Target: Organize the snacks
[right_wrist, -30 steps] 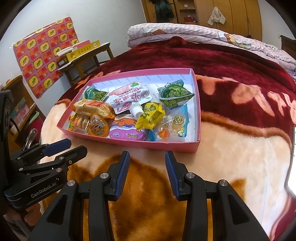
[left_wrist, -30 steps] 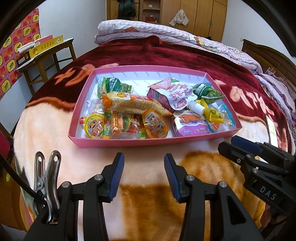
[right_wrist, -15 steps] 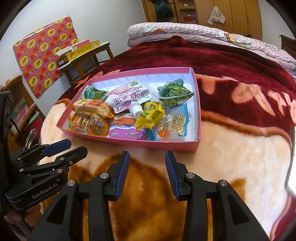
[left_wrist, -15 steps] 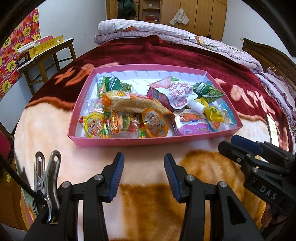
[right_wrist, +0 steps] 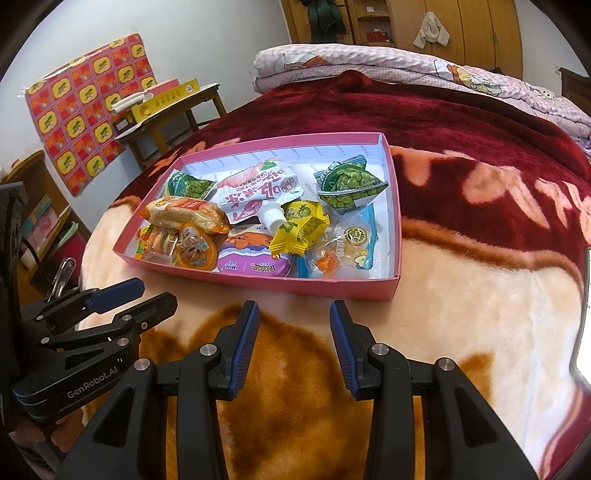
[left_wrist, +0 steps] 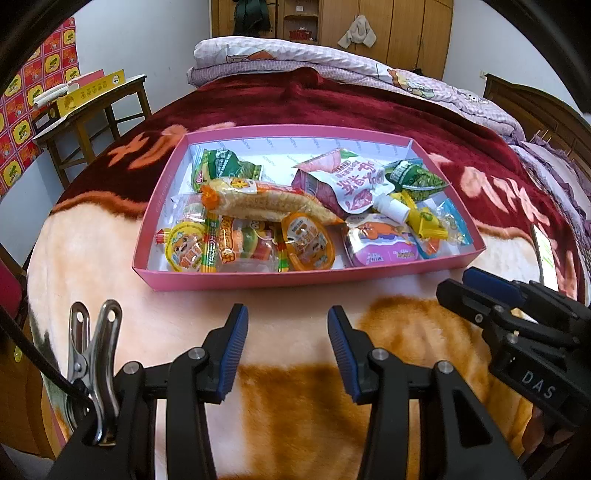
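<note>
We find both tongs, left gripper (left_wrist: 287, 332) & right gripper (right_wrist: 294, 328), apart, empty. Risk: overlapping snacks (left_wrist: 295, 218) in pink box (left_wrist: 258, 282) snag, drag neighbours.

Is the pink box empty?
No, the pink box is full of snacks, like a long orange cracker pack and a green pea bag.

Home bedroom: blanket-covered bed (left_wrist: 295, 387), folded quilt (left_wrist: 295, 59), wooden wardrobes (left_wrist: 388, 29) behind.
</note>
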Motion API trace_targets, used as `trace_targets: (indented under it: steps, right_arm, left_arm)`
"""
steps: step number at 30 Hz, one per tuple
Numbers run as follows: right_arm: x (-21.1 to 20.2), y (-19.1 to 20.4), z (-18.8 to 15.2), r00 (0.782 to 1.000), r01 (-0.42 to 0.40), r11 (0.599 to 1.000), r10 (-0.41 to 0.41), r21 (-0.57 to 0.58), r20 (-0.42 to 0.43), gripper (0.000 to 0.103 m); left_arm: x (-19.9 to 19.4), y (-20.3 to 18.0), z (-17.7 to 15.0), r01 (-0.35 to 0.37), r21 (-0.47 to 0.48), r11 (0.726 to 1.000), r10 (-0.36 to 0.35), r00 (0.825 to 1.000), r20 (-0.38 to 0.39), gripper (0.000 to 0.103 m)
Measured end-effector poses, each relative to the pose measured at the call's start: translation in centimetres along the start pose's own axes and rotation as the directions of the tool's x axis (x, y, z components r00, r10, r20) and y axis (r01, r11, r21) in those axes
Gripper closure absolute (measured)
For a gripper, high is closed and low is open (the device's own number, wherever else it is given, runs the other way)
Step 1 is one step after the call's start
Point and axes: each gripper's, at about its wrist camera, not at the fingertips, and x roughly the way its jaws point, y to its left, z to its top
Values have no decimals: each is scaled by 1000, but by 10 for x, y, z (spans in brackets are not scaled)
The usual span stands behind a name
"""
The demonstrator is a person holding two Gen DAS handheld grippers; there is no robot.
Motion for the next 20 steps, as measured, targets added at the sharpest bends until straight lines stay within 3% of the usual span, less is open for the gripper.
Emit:
trace_targets:
  steps: [20]
  right_arm:
    - [-1, 0, 0, 1000, 13, 1000, -13, 6, -5, 62]
  left_arm:
    - [2, -1, -1, -11, 5, 1000, 11, 1000, -16, 56]
